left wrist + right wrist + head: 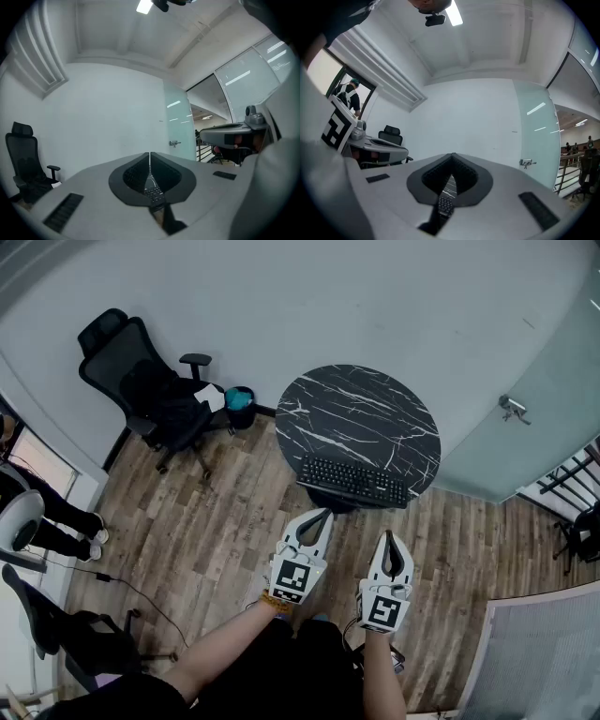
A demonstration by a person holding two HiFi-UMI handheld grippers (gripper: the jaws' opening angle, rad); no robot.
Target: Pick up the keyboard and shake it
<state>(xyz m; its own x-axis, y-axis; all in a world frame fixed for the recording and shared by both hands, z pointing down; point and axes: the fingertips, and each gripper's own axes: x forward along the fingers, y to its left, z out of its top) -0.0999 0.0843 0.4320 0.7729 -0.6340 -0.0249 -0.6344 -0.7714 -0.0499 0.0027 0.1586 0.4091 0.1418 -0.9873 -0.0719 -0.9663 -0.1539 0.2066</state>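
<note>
A black keyboard (353, 481) lies along the near edge of a round black marble table (360, 412) in the head view. Both grippers hang level over the floor, short of the table. My left gripper (326, 512) is shut with nothing in it, its tips pointing toward the keyboard's left end. My right gripper (390, 533) is shut and empty too, a little nearer to me, below the keyboard's right half. Between the closed jaws, the left gripper view shows a strip of keyboard keys (153, 193), and the right gripper view shows keys (444, 204) too.
A black office chair (150, 390) and a teal bin (240, 400) stand left of the table by the white wall. A frosted glass door with a handle (511, 407) is on the right. Another person's legs (56, 521) and chairs are at the far left.
</note>
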